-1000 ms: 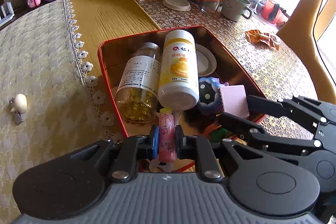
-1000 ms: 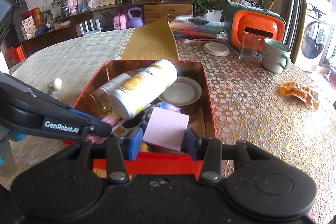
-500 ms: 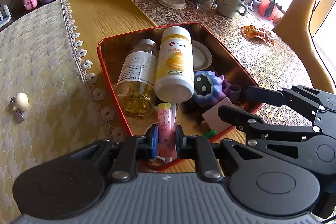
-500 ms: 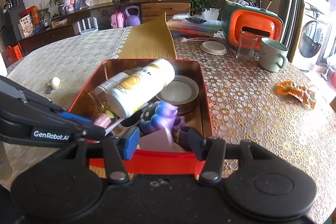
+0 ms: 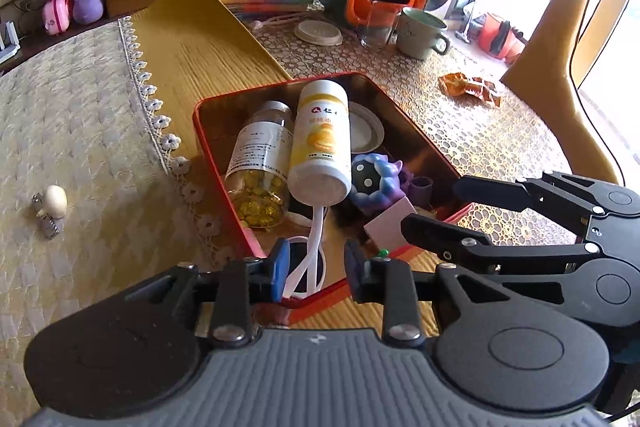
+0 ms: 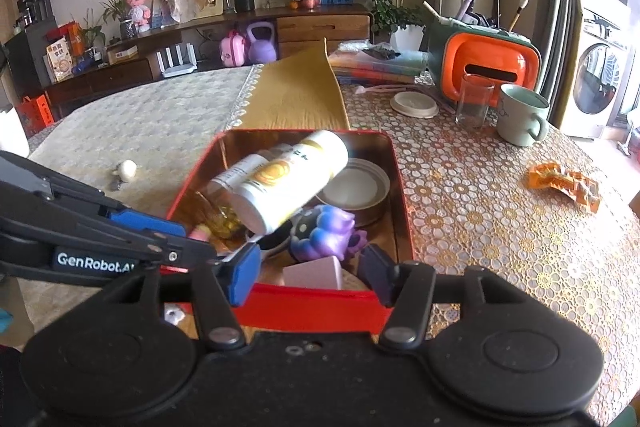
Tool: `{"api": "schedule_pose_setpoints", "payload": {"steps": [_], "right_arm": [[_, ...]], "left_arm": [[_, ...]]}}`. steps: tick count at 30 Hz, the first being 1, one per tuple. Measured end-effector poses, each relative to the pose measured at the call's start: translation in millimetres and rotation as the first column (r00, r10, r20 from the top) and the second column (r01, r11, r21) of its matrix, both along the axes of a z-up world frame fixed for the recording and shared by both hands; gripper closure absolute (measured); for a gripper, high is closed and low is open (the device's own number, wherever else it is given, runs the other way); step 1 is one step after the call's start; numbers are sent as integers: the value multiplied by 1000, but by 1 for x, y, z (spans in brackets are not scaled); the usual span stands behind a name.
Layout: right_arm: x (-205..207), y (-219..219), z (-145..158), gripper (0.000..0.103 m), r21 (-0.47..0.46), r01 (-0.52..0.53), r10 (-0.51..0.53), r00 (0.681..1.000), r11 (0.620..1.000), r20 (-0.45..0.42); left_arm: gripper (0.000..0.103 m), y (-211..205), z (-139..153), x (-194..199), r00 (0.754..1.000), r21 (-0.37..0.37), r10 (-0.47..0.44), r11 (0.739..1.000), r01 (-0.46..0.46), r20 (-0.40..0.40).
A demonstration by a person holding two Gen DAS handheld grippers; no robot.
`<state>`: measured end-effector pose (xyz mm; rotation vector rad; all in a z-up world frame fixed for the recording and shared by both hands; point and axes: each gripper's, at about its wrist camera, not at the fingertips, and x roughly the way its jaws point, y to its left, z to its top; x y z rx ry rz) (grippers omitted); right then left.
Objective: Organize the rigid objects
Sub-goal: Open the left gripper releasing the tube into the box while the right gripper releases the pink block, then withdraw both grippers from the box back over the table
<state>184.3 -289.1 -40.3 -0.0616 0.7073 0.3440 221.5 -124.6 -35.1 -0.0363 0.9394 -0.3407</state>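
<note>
Red tin (image 5: 404, 119) held both bottles (image 5: 320, 143). My left gripper (image 5: 316, 267) and right gripper (image 6: 310, 273) had just been opening, jaws apart, empty. I judged: withdraw clear of the tin's near wall.

Both tools are matte black plastic with round hinge discs and silver screws. The left gripper (image 5: 316, 269) has a grey ribbed body at the bottom of its frame and blue pads. The right gripper (image 6: 310, 273) also has blue pads. White lettering "GenRobot.AI" appears at the left.
</note>
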Motion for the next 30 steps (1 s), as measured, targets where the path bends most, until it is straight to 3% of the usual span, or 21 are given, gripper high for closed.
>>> {"api": "schedule_pose_setpoints", "payload": {"steps": [7,11,21,26,30], "right_arm": [[-12,9,15,38,27,-28,28,999,999,21],[-18,18,22,37,47,-51,50,998,998,27],[-27,53,32,20,73,-133,130,990,988,47],[-28,72,35,0,92,-183,176,981,979,75],[-23,91,34,0,95,-220,214,975,971,67]], "left_arm": [[71,17,13,-13,999,0,21,1000,-21,50],[41,33,20,-24,993,20,62,998,-64,100],[33,86,24,-41,979,31,146,988,-152,139],[20,110,22,-51,962,48,193,977,-206,195],[20,126,21,-52,946,61,235,965,-254,224]]}}
